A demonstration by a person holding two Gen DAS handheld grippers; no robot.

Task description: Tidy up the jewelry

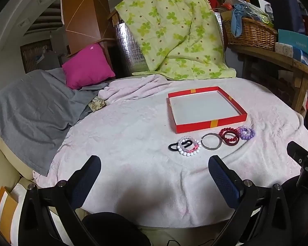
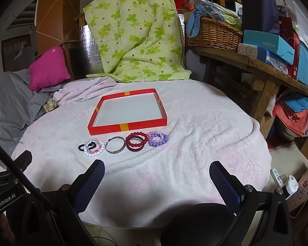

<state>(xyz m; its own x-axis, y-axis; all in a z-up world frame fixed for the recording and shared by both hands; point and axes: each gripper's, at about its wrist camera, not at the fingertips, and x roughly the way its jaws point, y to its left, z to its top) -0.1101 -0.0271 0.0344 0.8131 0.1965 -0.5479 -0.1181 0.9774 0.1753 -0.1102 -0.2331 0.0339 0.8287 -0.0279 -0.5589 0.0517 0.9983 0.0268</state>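
Left wrist view: left gripper has its jaws spread wide, nothing between them, hovering over the pale pink blanket. Jewelry sits in a row just ahead and slightly right of its fingertips — black hair tie touching the white and pink bead bracelets, then the grey metal bangle, the dark red bead bracelet and ring, and the purple bead bracelets. Beyond the row lies the shallow red box tray, white inside, nothing in it.

Right wrist view: right gripper jaws also fully apart, nothing held. Same row sits ahead and to the left of its fingertips — hair tie, white and pink beads, bangle, red set, purple set — with the tray just behind them. Part of the left gripper's body shows at the left edge.
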